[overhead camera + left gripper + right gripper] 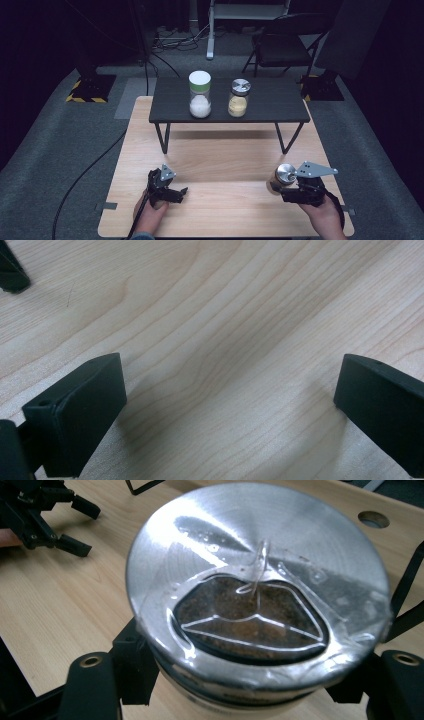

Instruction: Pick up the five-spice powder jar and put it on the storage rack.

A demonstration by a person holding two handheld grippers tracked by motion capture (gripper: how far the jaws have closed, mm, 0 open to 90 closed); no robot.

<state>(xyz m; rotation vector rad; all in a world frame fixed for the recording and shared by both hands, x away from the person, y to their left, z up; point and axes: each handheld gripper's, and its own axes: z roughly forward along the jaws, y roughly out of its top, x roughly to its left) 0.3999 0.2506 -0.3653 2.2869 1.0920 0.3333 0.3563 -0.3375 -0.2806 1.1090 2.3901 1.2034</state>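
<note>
A spice jar with a silver lid [285,175] [257,580] and brown contents stands near the wooden table's right front, and my right gripper [290,192] [250,680] is shut on its body, one jaw at each side. My left gripper [175,192] [230,405] rests low over the wood at the left front, open, with bare table between its fingers [80,410]. Farther off in the right gripper view the left gripper [45,515] lies at the upper left. On a small black shelf [270,112] at the back stand a white-lidded jar of white powder [200,95] and a silver-lidded jar of yellow powder [238,98].
The shelf stands on thin black legs [162,137] over the light wooden table [225,160]. A round hole [373,519] shows in the tabletop. Cables [85,175] run over the grey carpet at left; a folding chair [280,45] stands behind.
</note>
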